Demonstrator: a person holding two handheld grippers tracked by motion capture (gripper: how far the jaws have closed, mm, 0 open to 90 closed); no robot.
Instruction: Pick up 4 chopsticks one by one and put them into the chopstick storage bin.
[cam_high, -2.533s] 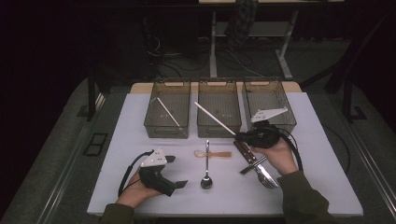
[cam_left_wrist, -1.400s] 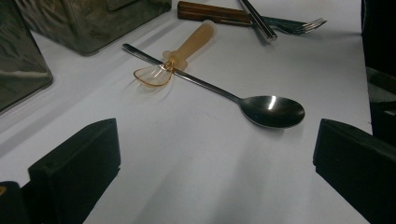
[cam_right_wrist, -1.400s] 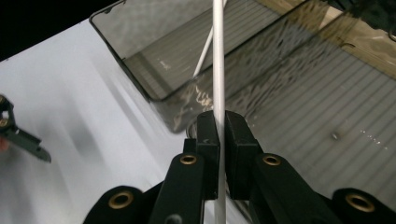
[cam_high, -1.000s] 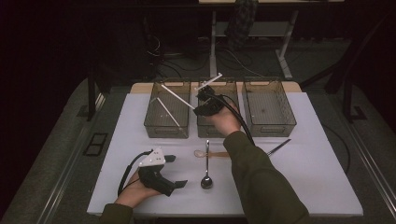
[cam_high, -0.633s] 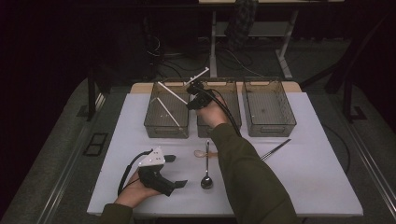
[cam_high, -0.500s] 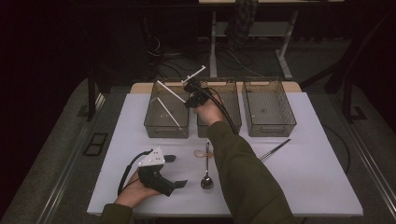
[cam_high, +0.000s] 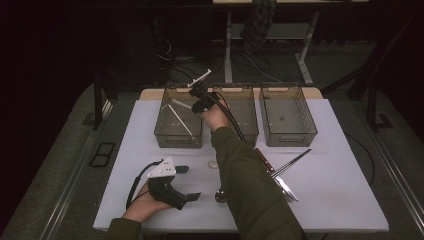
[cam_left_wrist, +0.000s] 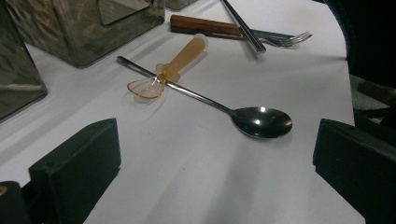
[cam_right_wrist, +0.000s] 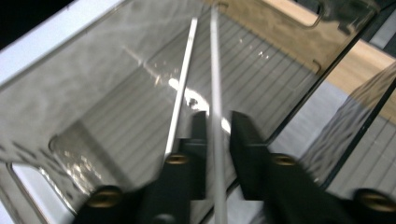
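Note:
My right gripper (cam_high: 199, 96) hovers over the left clear bin (cam_high: 177, 142), pointing down into it. A white stick (cam_high: 200, 78) runs between its jaws and juts out above the hand. In the right gripper view the jaws (cam_right_wrist: 218, 119) have just been opening: the blurred stick (cam_right_wrist: 214, 70) stands between them with a gap at one side. A second white stick (cam_right_wrist: 184, 74) lies in the bin (cam_right_wrist: 93, 93). My left gripper (cam_high: 189, 183) rests open on the table, with nothing between its jaws (cam_left_wrist: 215, 154), facing a steel spoon (cam_left_wrist: 261, 122).
An amber plastic scoop (cam_left_wrist: 170, 70) lies under the steel spoon's handle. A wood-handled knife (cam_left_wrist: 205, 26), a fork (cam_left_wrist: 280, 38) and a dark metal rod (cam_high: 292, 162) lie at the right. Two more clear bins (cam_high: 287, 117) stand along the back.
My right gripper has carried the white stick leftward from the middle bin to over the left bin and dipped toward it. The left gripper has not moved.

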